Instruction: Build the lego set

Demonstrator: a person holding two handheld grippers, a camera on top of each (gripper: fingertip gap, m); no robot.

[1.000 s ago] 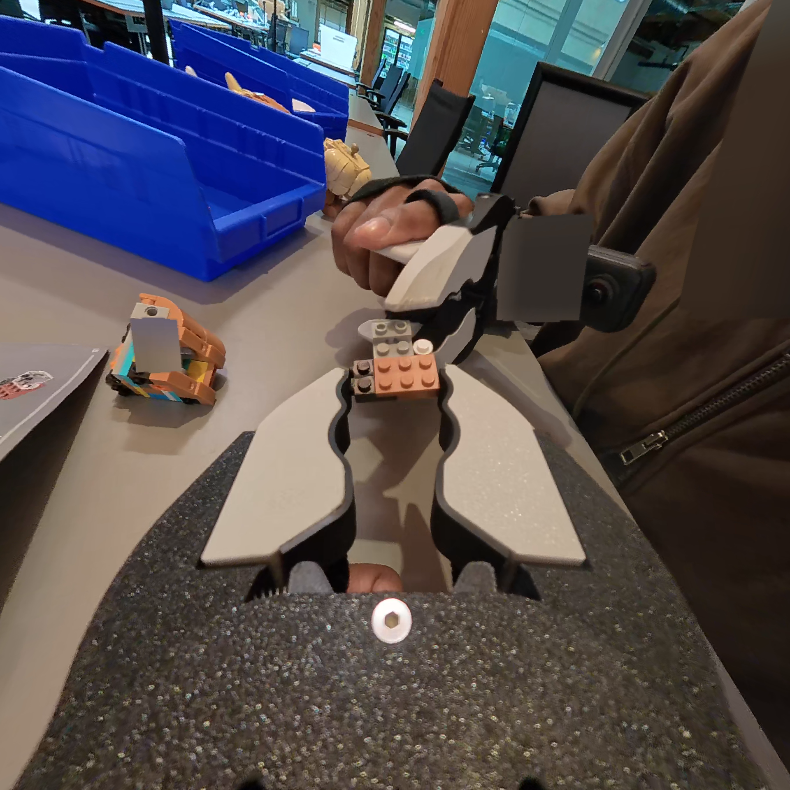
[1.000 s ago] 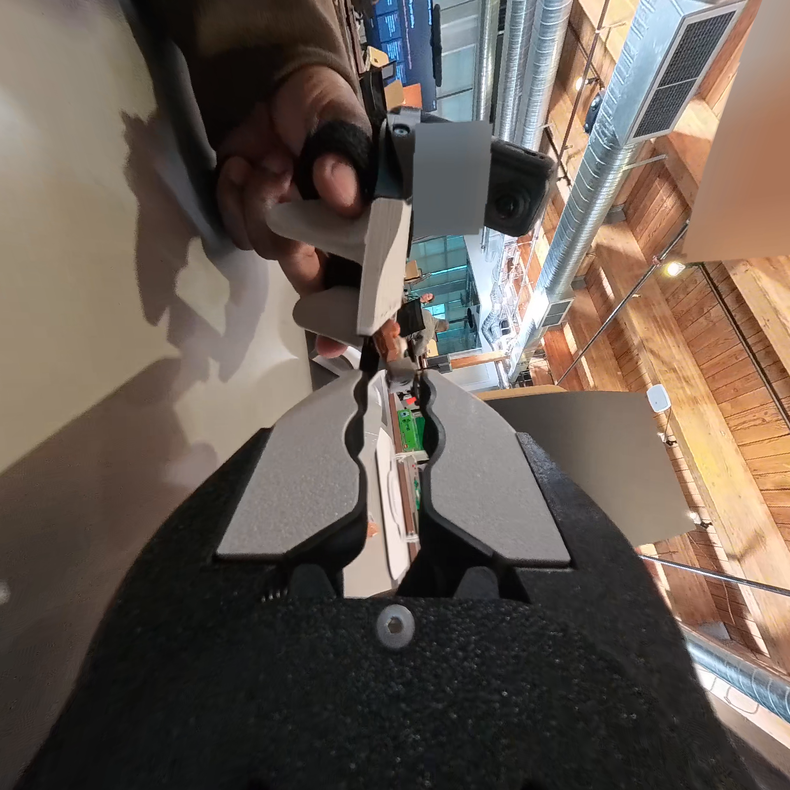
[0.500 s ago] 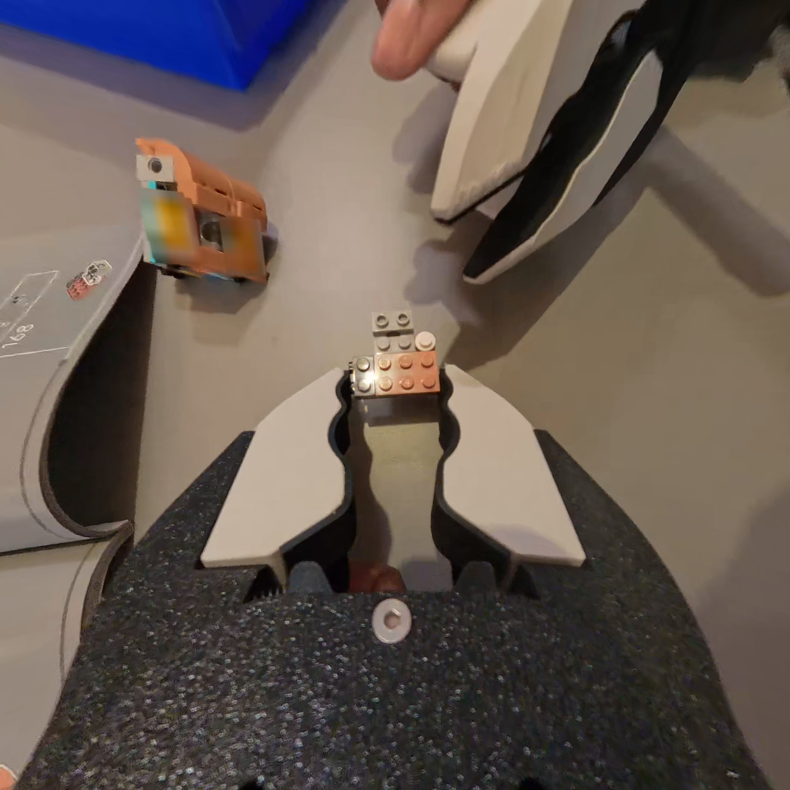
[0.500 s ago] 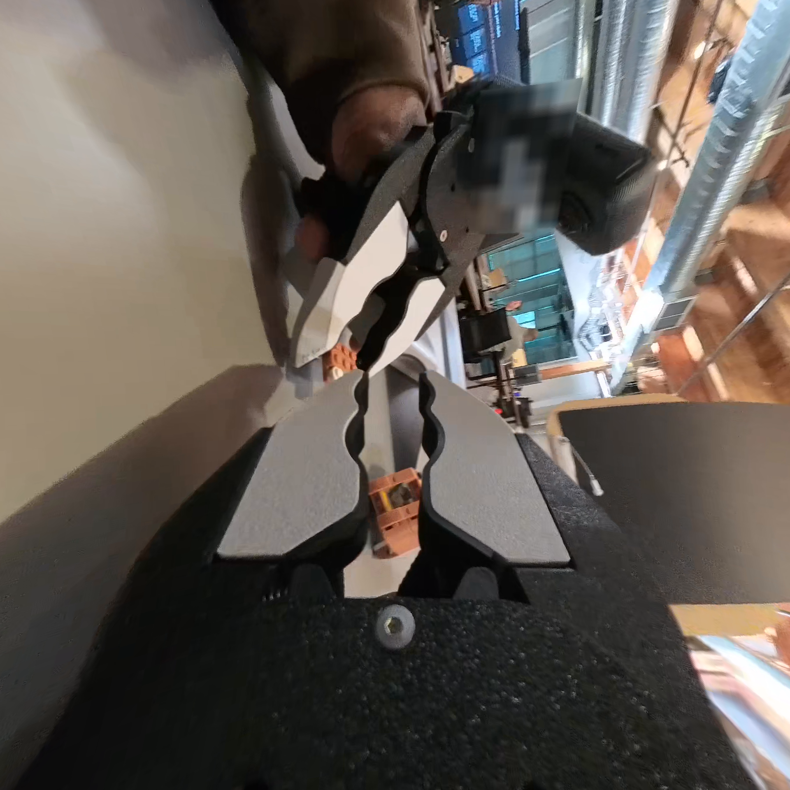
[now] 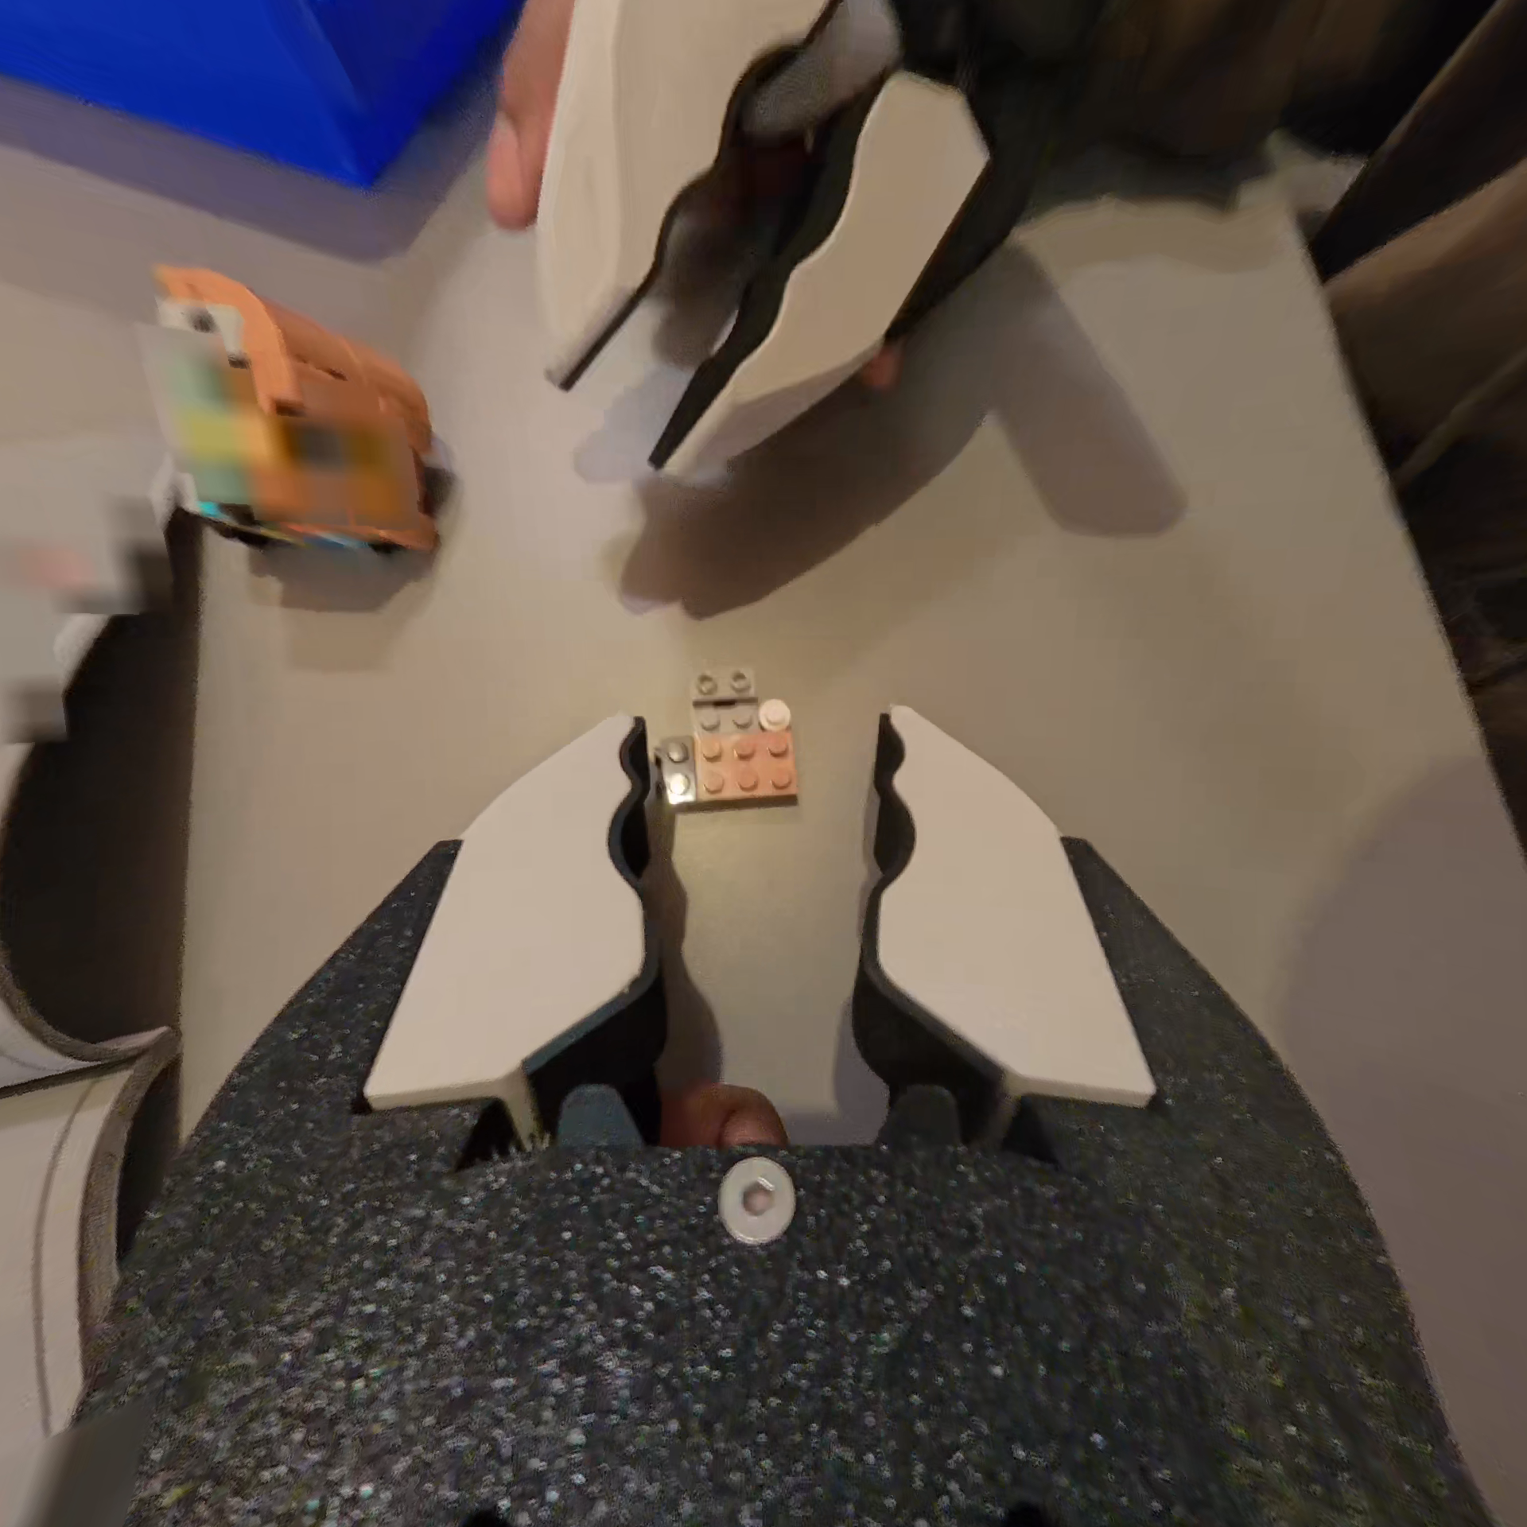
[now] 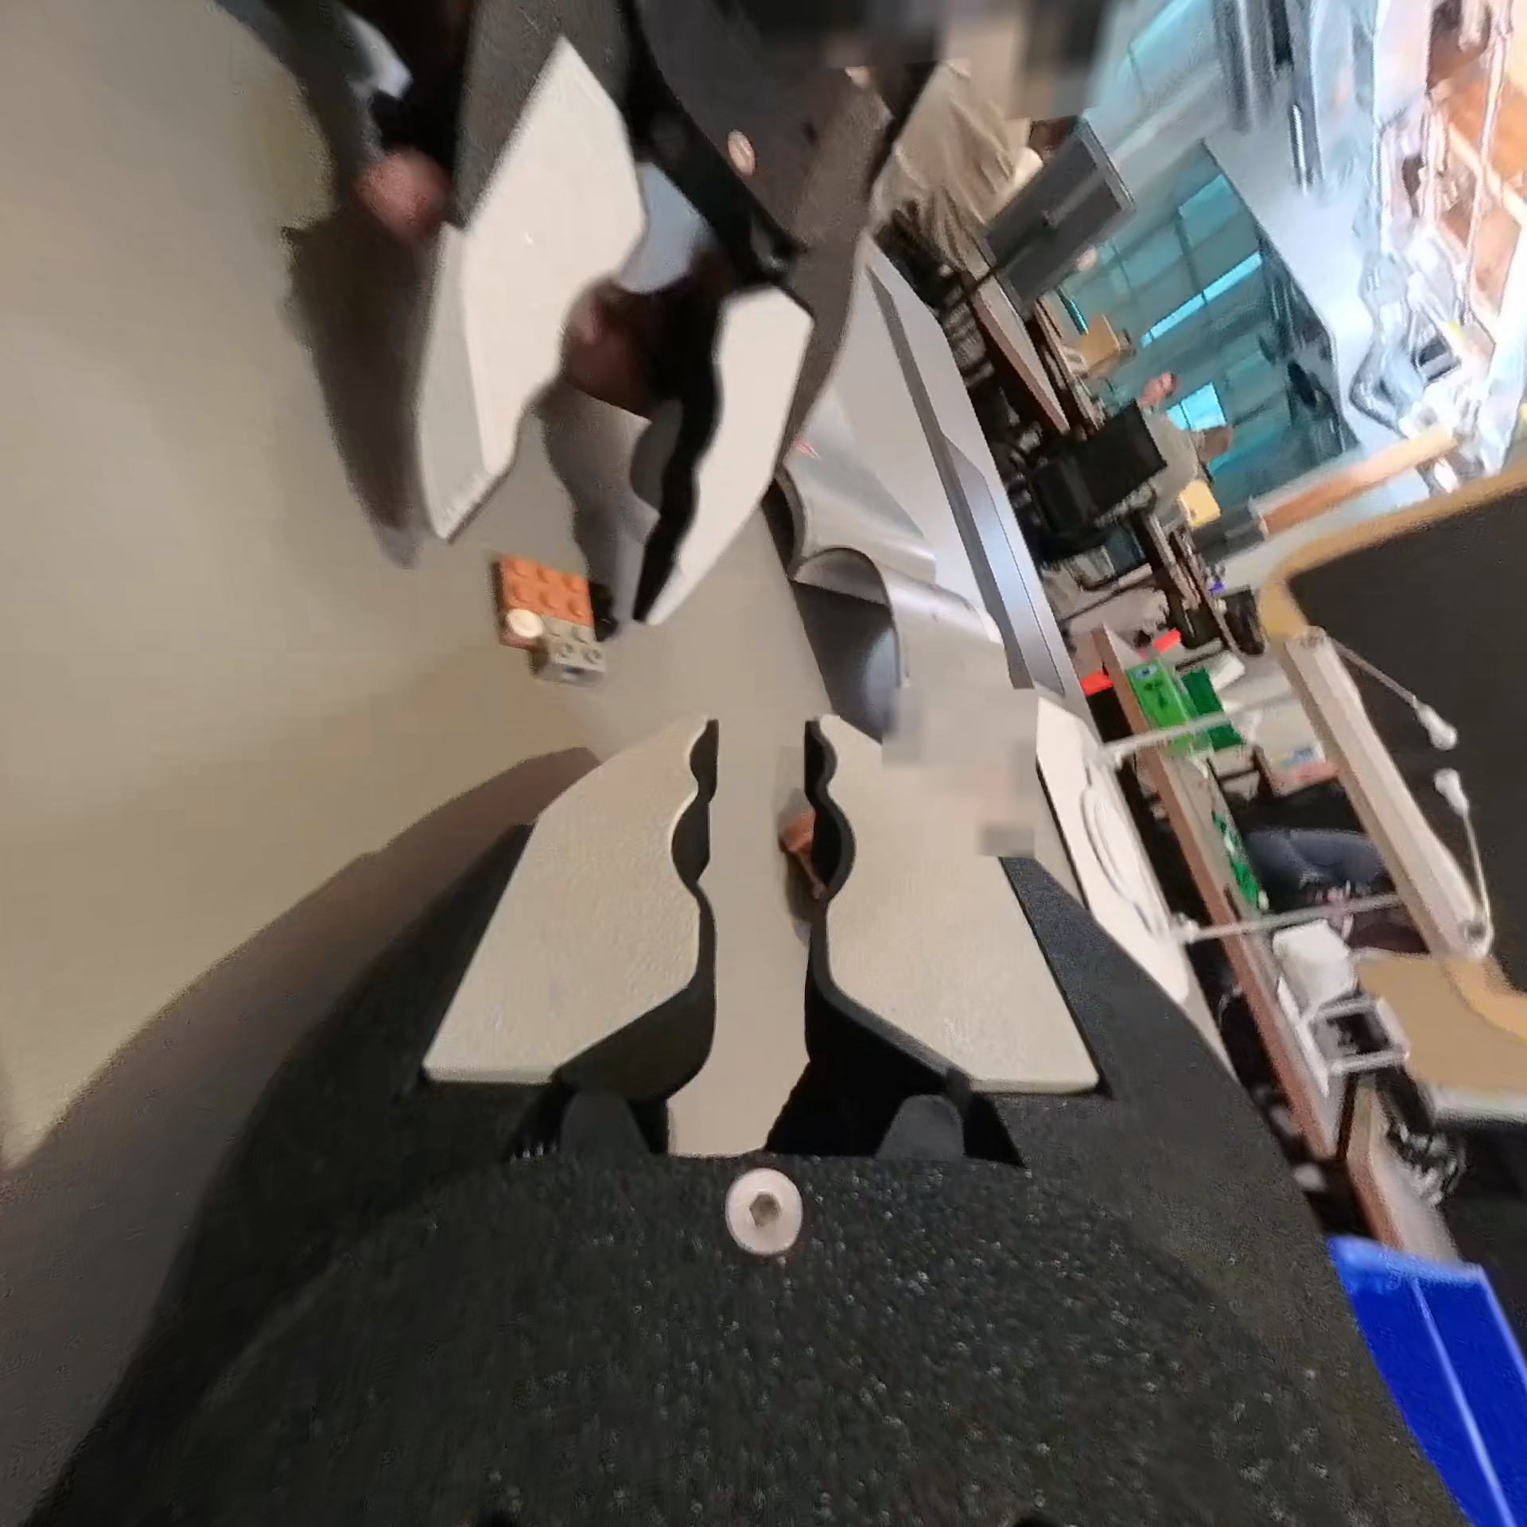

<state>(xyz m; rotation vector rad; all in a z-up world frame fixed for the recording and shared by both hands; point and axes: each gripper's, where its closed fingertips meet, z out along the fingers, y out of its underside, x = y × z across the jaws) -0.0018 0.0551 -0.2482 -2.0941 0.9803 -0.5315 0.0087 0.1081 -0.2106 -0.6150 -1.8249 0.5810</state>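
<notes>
Item 1: orange lego vehicle (image 5: 306, 430), far left on grey table (image 5: 1074, 661).
Item 2: small plate sub-assembly (image 5: 731, 756), flat on table between parted, empty left gripper (image 5: 756, 731) fingertips.
Item 3: right gripper (image 6: 760, 731), slightly parted, empty.
Risk: closing off-centre may skid or flip the sub-assembly.

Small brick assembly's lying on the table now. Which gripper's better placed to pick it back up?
Probably left: the left gripper is open with the small brick assembly lying between its fingertips. The right gripper sits farther off, its gap narrow.
</notes>
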